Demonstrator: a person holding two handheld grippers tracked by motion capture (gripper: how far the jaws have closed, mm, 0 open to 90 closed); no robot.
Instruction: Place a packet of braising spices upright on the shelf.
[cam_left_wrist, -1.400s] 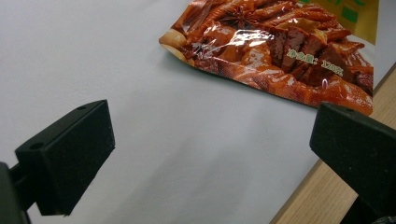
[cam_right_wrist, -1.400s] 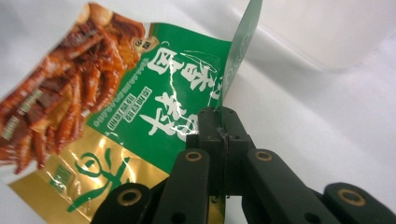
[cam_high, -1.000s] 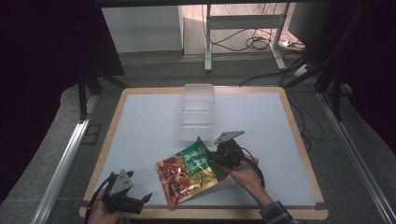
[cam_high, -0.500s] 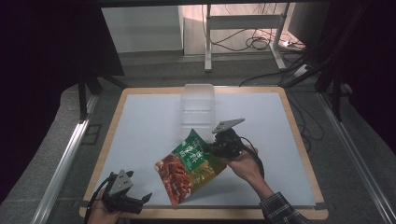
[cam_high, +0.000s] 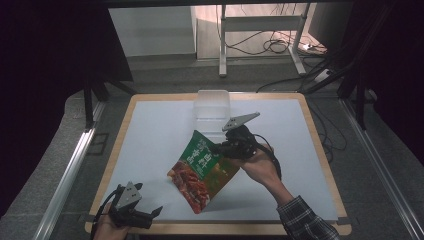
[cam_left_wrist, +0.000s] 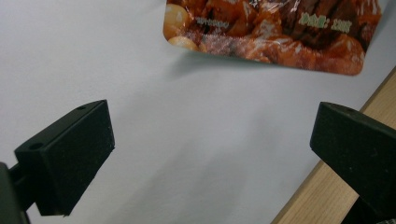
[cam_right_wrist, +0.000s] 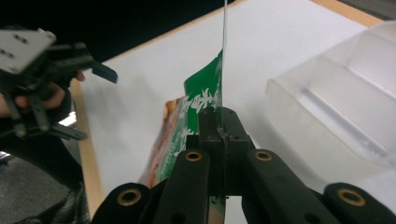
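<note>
My right gripper (cam_high: 220, 148) was pinched tight on the green top edge of the snack pouch (cam_high: 202, 170), and since a second before I had raised it, so the pouch now hung tilted below my jaws with only its lower corner near the white mat (cam_high: 150, 140). Ahead of it sat the clear plastic container (cam_high: 212, 105), probably the pouch's destination; my left gripper (cam_high: 147, 215), jaws spread and empty, waited near the table's front edge.
</note>
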